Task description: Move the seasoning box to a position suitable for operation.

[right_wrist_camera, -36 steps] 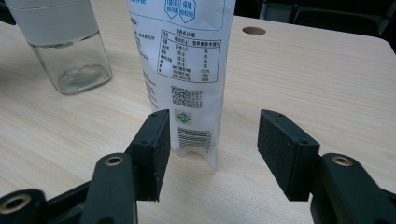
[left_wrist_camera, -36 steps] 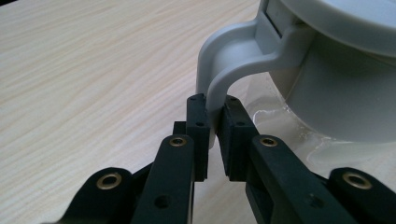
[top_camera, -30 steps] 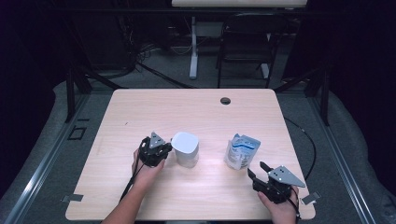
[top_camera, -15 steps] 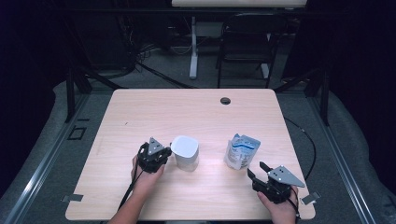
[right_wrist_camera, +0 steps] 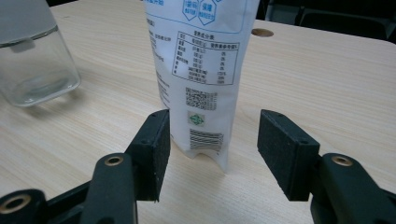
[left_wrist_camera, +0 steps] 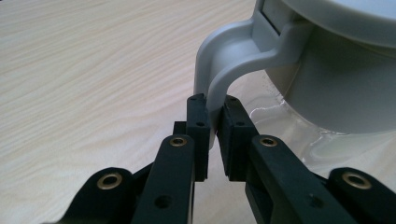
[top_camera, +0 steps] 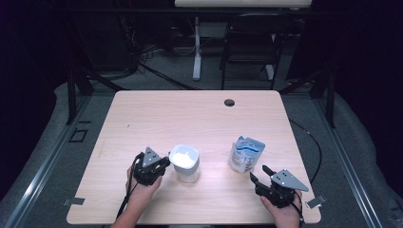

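Note:
A clear jug with a white lid (top_camera: 185, 162) stands on the wooden table (top_camera: 190, 118), left of middle near the front. My left gripper (top_camera: 166, 164) is shut on the jug's grey handle (left_wrist_camera: 219, 70); the pads (left_wrist_camera: 198, 121) pinch the handle's lower end. A white and blue pouch (top_camera: 246, 154) stands upright to the right of the jug. My right gripper (top_camera: 259, 173) sits just in front of the pouch, open. In the right gripper view the pouch (right_wrist_camera: 205, 70) stands just beyond and between the fingertips (right_wrist_camera: 156, 144), which do not touch it.
A round cable hole (top_camera: 229, 102) lies in the table's far edge. A chair (top_camera: 247, 47) and a desk leg (top_camera: 196, 47) stand on the floor behind the table. The jug's clear base (right_wrist_camera: 32, 65) shows at the left in the right gripper view.
My left gripper has drawn the jug by its handle a little toward the near edge of the table. The right gripper and the pouch have kept still.

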`<state>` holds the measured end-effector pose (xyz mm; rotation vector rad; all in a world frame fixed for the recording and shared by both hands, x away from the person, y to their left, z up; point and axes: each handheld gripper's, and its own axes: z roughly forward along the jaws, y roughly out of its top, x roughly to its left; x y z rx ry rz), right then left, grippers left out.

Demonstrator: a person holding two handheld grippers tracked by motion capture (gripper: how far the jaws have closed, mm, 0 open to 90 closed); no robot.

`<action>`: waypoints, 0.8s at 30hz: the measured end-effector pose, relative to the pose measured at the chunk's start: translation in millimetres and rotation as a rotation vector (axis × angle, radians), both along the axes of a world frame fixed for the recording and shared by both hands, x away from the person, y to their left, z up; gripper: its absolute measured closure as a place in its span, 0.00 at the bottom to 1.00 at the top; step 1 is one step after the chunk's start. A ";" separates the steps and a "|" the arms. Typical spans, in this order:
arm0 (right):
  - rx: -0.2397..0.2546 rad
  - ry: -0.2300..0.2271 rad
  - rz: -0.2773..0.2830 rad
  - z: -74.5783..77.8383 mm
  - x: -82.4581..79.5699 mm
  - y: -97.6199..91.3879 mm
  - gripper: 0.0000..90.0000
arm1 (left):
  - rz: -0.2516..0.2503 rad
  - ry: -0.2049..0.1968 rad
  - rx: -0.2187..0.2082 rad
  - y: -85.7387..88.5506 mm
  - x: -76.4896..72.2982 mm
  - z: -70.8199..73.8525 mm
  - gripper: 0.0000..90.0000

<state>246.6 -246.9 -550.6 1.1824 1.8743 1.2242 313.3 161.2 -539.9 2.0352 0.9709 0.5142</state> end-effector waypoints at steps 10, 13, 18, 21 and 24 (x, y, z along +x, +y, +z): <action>-0.009 -0.007 0.028 2.4 -3.5 7.0 0.49 | -0.001 0.006 0.020 4.1 -26.8 3.9 0.93; -0.016 -0.011 0.039 2.5 -4.9 10.7 0.49 | -0.005 0.007 0.012 5.9 -32.3 1.6 0.93; -0.021 -0.017 0.050 3.5 -7.2 15.6 0.49 | -0.003 0.011 0.006 4.9 -34.4 -6.4 0.93; -0.024 -0.017 0.053 4.3 -8.4 17.3 0.49 | -0.003 0.010 0.014 2.3 -34.1 -8.5 0.93; -0.025 -0.018 0.054 4.2 -9.0 17.7 0.49 | -0.004 0.013 0.016 0.9 -33.6 -10.2 0.93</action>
